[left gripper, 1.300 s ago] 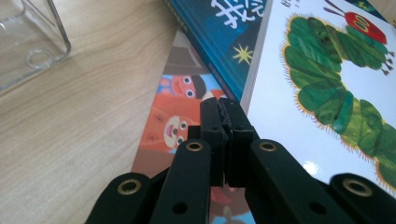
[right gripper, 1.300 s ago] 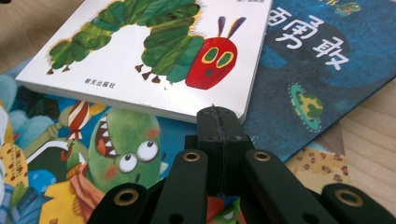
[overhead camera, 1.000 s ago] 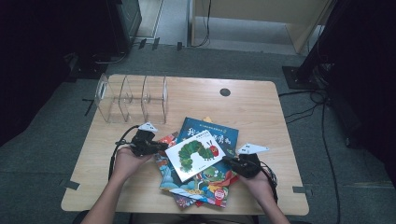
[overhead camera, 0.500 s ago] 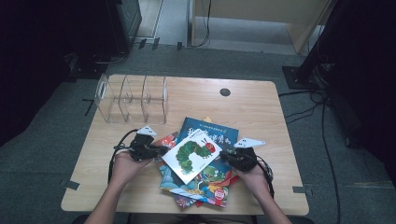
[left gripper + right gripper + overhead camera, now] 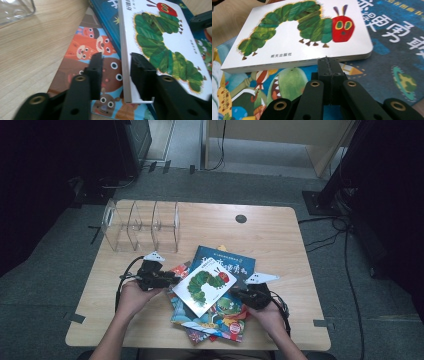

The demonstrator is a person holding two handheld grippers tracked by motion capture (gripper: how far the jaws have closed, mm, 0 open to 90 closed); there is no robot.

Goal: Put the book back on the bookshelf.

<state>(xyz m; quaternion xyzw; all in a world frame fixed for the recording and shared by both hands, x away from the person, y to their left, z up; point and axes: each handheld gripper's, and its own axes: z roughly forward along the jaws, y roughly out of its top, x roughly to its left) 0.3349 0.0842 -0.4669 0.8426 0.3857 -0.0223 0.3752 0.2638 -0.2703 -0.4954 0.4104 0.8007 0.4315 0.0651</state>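
A white board book with a green caterpillar (image 5: 204, 285) lies tilted on top of a pile of picture books (image 5: 220, 320). My left gripper (image 5: 170, 279) is at its left edge. In the left gripper view the left gripper (image 5: 116, 58) straddles the thick edge of the caterpillar book (image 5: 160, 42). Its jaws have just been opening, and the left one stands apart from the book. My right gripper (image 5: 240, 294) is at the book's right side. In the right gripper view the right gripper (image 5: 329, 62) is shut and empty, its tip at the edge of the caterpillar book (image 5: 294, 32).
A blue book (image 5: 232, 262) lies under the caterpillar book at the back, and a book with animal faces (image 5: 85, 47) lies to its left. A clear acrylic divider rack (image 5: 140, 225) stands at the back left of the wooden table (image 5: 270, 235). A round black grommet (image 5: 241, 218) sits farther back.
The caterpillar book has turned and shifted a little on the pile between the two grippers. Both hands have hardly moved.
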